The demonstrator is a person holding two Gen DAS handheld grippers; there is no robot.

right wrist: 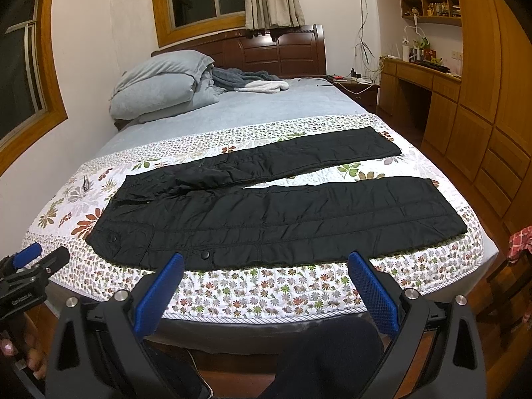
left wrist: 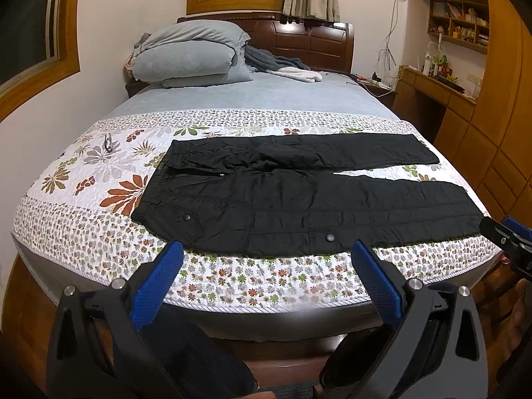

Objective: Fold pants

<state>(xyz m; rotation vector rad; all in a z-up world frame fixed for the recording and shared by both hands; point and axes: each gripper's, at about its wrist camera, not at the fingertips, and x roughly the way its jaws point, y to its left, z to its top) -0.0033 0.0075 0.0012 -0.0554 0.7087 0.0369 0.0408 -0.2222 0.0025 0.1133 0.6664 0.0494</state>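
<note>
Both claws are wide open and hold nothing, hanging just off the near edge of the bed [left wrist: 232, 93]. To start well, the left claw [left wrist: 266, 252] should pinch the near waist corner and the right claw [right wrist: 266, 262] the near leg's end, then lift together. The black pants [left wrist: 299, 199] lie flat across the flowery quilt [left wrist: 99, 173], waist to the left, legs spread a little apart, puffy and a bit wrinkly.

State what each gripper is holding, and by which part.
Nothing is held. The left gripper and right gripper are both open, short of the black pants lying flat on the bed.
</note>
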